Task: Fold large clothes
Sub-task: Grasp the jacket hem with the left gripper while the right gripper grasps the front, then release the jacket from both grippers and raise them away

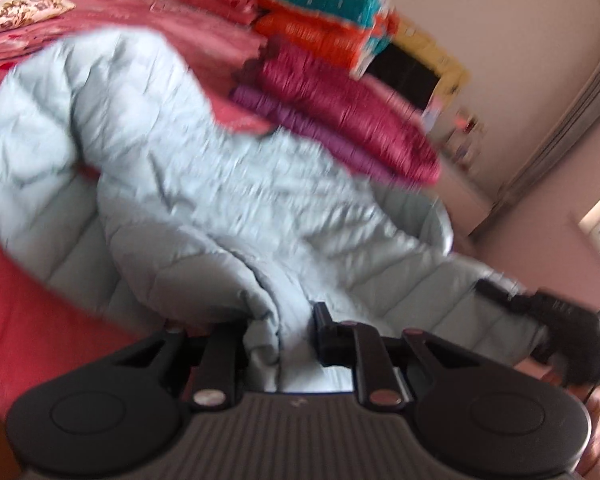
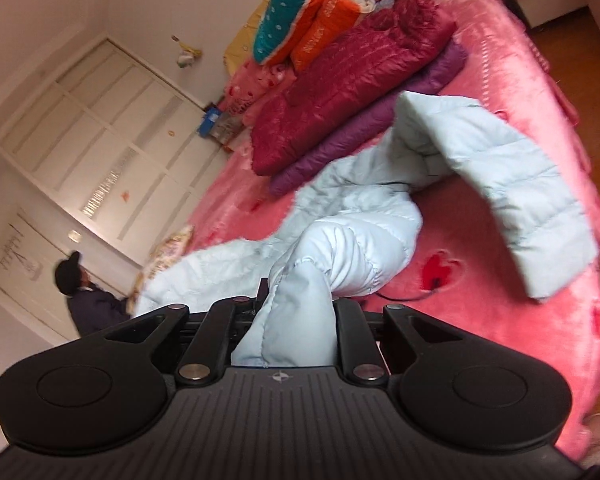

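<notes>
While both grippers' jaws clench it, pale blue jacket (image 2: pixel 360 216) sprawls across pink bedspread (image 2: pixel 500 80).

The pale blue jacket (image 2: pixel 352 248) just ahead of the matt black plastic right gripper (image 2: pixel 296 320) is quilted, faintly sheened cloth; beyond it, the pink bedspread (image 2: pixel 500 80) looks plush, the crimson jacket (image 2: pixel 340 80) glossy.

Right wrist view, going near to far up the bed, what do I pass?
Right gripper shut on pale blue jacket → purple jacket → crimson jacket → teal and orange quilt.
</notes>
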`<move>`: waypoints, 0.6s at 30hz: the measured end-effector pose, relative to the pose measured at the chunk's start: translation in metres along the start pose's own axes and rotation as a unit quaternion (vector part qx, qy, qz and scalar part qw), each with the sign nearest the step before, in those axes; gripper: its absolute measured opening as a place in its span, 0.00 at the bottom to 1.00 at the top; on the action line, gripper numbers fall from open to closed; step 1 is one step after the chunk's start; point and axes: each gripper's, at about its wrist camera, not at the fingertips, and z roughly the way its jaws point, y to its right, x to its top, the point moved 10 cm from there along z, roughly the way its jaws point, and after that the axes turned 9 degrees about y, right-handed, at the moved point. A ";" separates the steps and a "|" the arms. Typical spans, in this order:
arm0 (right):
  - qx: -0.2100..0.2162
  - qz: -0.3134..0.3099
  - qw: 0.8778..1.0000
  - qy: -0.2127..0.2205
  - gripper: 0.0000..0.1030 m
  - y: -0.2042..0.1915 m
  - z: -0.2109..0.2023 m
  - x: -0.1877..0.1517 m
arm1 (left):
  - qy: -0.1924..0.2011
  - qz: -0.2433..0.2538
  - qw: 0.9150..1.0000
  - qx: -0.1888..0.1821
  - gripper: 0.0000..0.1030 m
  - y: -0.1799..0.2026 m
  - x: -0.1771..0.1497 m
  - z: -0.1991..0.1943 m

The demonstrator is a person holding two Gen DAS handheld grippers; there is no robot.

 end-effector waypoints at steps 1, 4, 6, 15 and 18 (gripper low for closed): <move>-0.011 0.000 1.000 -0.004 0.15 0.007 -0.003 -0.003 | -0.012 0.005 1.000 0.008 0.16 -0.001 -0.008 0.003; -0.051 -0.007 0.999 -0.014 0.16 0.026 -0.003 -0.010 | -0.040 0.017 0.999 0.030 0.19 -0.003 -0.026 0.014; -0.076 -0.014 0.997 -0.020 0.17 0.039 -0.003 -0.015 | -0.045 0.025 0.998 0.041 0.21 -0.005 -0.031 0.014; -0.131 -0.022 0.991 -0.004 0.72 0.063 -0.036 -0.013 | -0.019 0.058 0.996 0.068 0.58 0.010 -0.017 -0.014; -0.131 -0.027 0.991 0.011 0.73 0.062 -0.050 -0.009 | -0.001 0.068 0.995 0.073 0.63 0.020 -0.010 -0.033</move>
